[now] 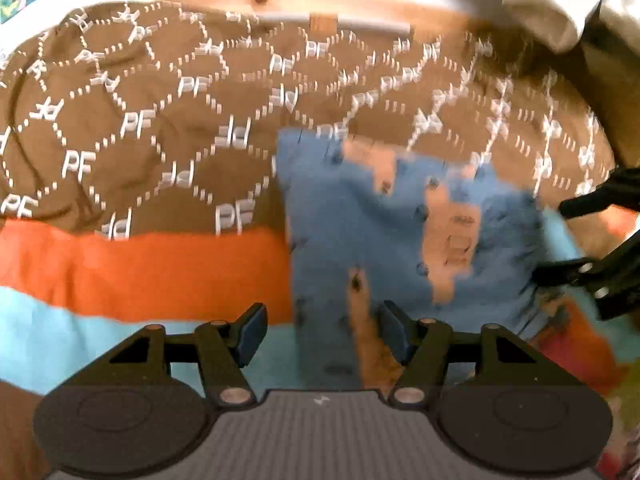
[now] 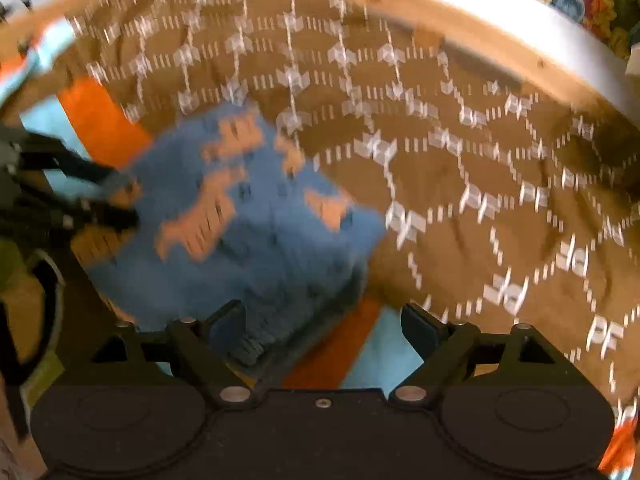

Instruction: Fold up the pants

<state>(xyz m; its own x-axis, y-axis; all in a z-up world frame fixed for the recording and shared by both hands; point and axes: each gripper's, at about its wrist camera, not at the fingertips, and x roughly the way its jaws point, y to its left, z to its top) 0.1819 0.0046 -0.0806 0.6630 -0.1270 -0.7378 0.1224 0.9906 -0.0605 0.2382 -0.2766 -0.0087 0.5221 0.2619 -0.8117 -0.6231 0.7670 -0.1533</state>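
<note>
The left tool (image 1: 322,330) is sitting nearest the lens in the left wrist view, its jaws standing wide apart with nothing between them, hanging over the near edge of the pants (image 1: 404,224). The right tool (image 2: 322,330) is likewise filling the bottom of the right wrist view, its jaws spread wide and empty, with the pants (image 2: 256,220) lying just past its left finger.

The pants are showing as a compact, roughly rectangular folded bundle of blue fabric marked with blocky peach-orange patches and small dark specks. In the right wrist view a ribbed blue band, seemingly a waistband or cuff, is peeking out at the bundle's near edge. Both views are blurring, so finer print detail is not readable.

The bundle is resting on a brown blanket (image 1: 152,128) printed with white dotted hexagons and "PF" letters, which is ending in an orange stripe (image 1: 140,268) and then a light blue stripe (image 1: 48,332). The pants are overlapping the brown field and both stripes. Beyond the blanket, a wooden edge (image 1: 248,2) is running across the far side. In the left wrist view the right tool (image 1: 576,240) is appearing at the right edge, close against the bundle's right side.
</note>
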